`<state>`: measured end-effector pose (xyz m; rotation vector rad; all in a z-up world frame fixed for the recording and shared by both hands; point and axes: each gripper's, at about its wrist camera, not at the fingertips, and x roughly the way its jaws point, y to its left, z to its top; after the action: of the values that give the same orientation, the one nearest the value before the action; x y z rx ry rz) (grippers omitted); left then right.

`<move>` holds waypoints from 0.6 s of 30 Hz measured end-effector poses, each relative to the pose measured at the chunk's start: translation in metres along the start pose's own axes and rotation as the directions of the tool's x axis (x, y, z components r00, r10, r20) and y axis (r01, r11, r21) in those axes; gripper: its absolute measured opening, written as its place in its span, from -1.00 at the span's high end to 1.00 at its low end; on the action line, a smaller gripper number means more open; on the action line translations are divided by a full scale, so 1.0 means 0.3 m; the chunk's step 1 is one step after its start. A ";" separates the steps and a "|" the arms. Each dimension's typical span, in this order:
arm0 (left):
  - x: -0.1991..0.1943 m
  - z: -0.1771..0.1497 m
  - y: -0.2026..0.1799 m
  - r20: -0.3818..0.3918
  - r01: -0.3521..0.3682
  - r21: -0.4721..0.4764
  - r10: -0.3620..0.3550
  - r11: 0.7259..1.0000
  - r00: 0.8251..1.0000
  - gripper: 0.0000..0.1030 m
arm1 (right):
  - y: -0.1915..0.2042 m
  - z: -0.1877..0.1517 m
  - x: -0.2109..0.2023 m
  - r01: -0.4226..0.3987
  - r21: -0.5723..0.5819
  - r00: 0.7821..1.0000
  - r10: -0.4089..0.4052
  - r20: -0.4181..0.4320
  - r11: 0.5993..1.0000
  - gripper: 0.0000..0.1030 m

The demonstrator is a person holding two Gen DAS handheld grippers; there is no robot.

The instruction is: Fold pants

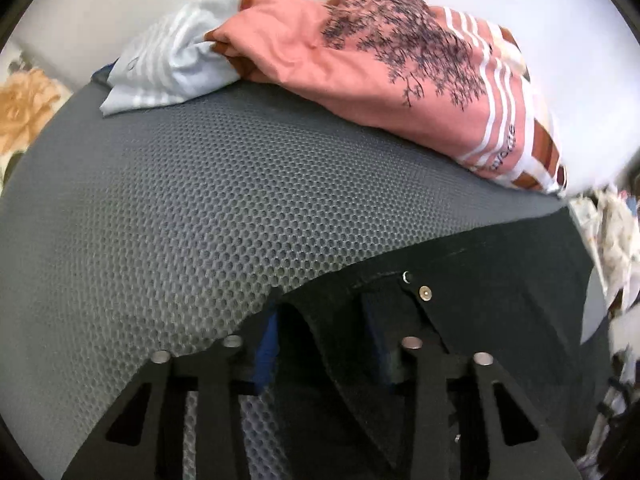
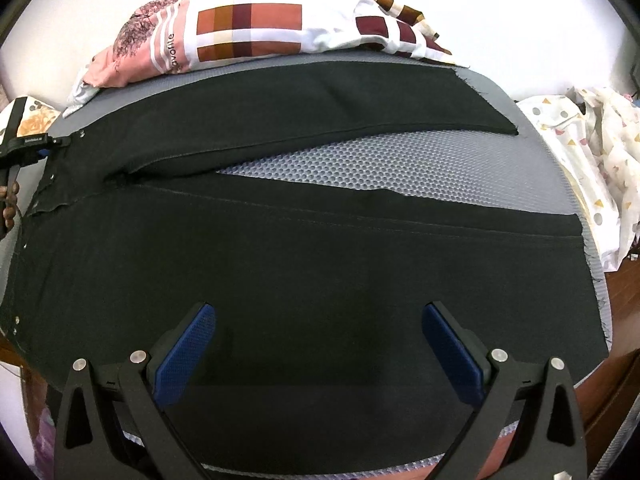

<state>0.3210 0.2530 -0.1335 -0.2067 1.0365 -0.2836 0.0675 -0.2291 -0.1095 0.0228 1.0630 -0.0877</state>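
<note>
The right gripper (image 2: 320,344) hangs nearest to me with its blue pads (image 2: 188,352) standing wide apart and nothing between them, just above the near leg of the black pants (image 2: 304,264). The pants lie spread flat on the grey mesh mat (image 2: 320,156), waist toward nine o'clock and the two leg ends toward three o'clock, with a wedge of mat showing between the legs. At the waist, the left gripper (image 1: 324,344) has its jaws drawn narrow with a raised fold of the waistband (image 1: 316,344) standing between them; whether the pads really press the cloth I cannot tell. No fold is made yet, I think: both legs are still open and full length, so everything remains to do. Further away, at twelve o'clock, a pink pillow (image 1: 400,68) and a checked cover (image 2: 280,28) rest against the wall
</note>
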 end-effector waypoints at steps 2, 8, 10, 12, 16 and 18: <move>-0.015 -0.011 -0.014 0.025 -0.010 -0.010 0.011 1.000 1.000 0.46 | 0.001 0.003 0.000 0.001 0.000 1.000 -0.001 0.001 1.000 -0.99; -0.093 -0.042 -0.097 0.111 -0.095 -0.011 0.096 0.995 0.989 0.66 | -0.018 0.066 -0.013 -0.084 0.027 0.996 0.083 0.036 0.996 -0.99; -0.153 -0.054 -0.136 0.166 -0.097 -0.018 0.098 0.995 0.981 0.67 | -0.048 0.122 -0.014 -0.174 0.075 0.984 0.171 0.050 0.982 -0.99; -0.224 -0.077 -0.196 0.222 -0.101 0.002 0.098 0.995 0.970 0.67 | -0.095 0.194 0.003 -0.278 0.141 0.960 0.271 0.064 0.950 -0.99; -0.350 -0.158 -0.300 0.290 -0.069 0.041 0.054 0.997 0.955 0.67 | -0.189 0.342 0.076 -0.451 0.304 0.891 0.442 0.102 0.839 -0.98; -0.411 -0.228 -0.358 0.315 -0.033 0.060 0.013 0.998 0.949 0.68 | -0.218 0.418 0.126 -0.520 0.368 0.849 0.514 0.123 0.771 -0.94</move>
<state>0.1884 0.1896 -0.0345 -0.1743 0.7121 -0.2531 0.1896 -0.3043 -0.0799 0.6789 0.9759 0.2066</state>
